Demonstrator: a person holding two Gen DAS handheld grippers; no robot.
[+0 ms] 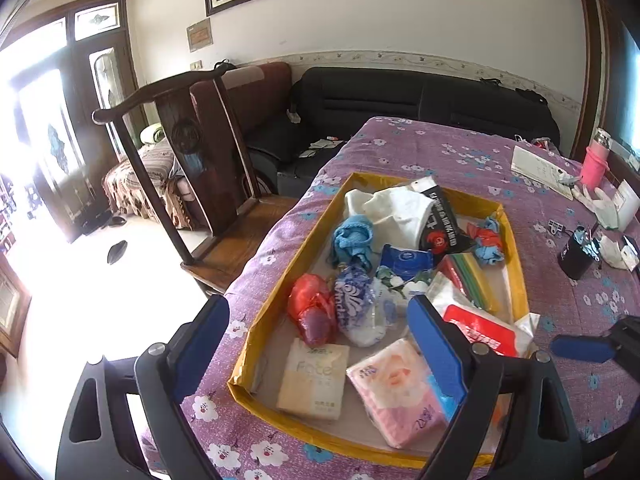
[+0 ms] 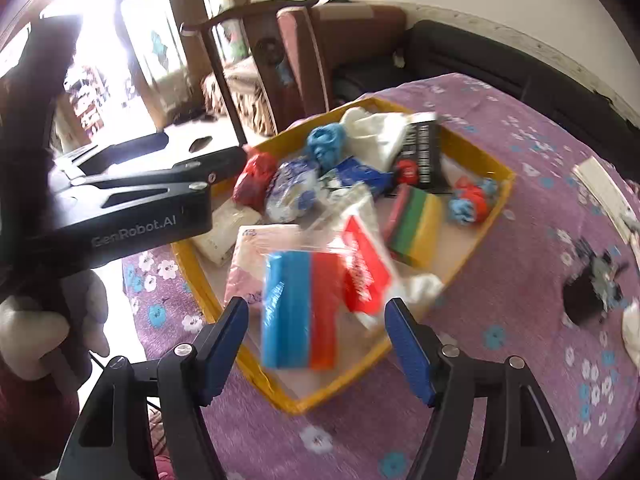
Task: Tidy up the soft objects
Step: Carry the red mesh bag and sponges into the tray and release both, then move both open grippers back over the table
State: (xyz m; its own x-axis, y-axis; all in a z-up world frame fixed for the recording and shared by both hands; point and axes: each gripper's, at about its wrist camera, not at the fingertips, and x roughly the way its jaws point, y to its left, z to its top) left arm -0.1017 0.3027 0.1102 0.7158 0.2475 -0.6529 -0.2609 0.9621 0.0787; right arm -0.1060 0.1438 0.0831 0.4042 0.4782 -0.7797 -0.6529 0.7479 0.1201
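A shallow yellow-rimmed tray (image 1: 280,288) on the purple flowered tablecloth holds several soft things: a cream tissue pack (image 1: 312,380), a pink tissue pack (image 1: 396,392), a red bag (image 1: 310,312), a blue-white wrapped roll (image 1: 356,304), a blue cloth (image 1: 352,240) and a white cloth (image 1: 396,208). My left gripper (image 1: 320,344) is open and empty above the tray's near end. My right gripper (image 2: 318,344) is open over the tray's near corner (image 2: 296,404), just behind a blue and red wrapped pack (image 2: 298,308). The left gripper also shows in the right wrist view (image 2: 224,156).
A striped sponge pack (image 2: 412,224) and a black packet (image 2: 424,156) lie further in the tray. On the table's right stand a pink bottle (image 1: 596,156), a black cup (image 1: 576,256) and papers (image 1: 540,172). A wooden chair (image 1: 192,152) stands left of the table.
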